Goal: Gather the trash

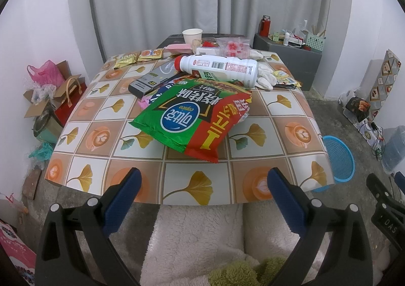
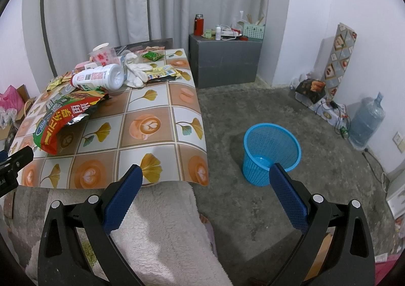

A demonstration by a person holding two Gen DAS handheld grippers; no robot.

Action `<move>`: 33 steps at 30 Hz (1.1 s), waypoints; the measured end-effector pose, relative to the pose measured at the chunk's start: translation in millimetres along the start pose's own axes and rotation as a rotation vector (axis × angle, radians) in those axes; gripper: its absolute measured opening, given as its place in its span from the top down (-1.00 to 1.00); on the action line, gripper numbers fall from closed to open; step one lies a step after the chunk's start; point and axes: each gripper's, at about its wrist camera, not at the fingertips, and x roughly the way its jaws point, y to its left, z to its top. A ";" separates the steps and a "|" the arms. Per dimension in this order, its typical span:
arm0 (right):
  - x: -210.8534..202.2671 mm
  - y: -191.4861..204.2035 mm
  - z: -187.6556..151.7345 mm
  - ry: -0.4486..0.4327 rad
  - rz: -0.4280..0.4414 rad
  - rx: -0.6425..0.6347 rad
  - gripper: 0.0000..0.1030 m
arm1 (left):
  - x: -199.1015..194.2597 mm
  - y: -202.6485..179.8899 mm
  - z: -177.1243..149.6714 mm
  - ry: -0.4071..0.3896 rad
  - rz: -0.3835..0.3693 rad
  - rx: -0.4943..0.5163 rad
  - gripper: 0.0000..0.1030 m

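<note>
Lying flat near the middle of the worktop, the green and red snack bag is straight ahead of my left tongs, its long side pointing toward them. Both tongs, left and right, are wide and hold nothing, low before the near edge. The blue basket stands on the floor to the right.

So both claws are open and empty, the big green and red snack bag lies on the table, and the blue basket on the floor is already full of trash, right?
Not quite. The blue basket looks empty: the right wrist view shows its bare bottom. The rest holds: the left claw and right claw are open and empty, and the snack bag lies on the table.
</note>
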 end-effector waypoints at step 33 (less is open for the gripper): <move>9.7 -1.3 -4.0 0.010 -0.007 0.012 -0.85 | 15.8 1.9 0.6 0.031 -0.128 -0.019 -0.89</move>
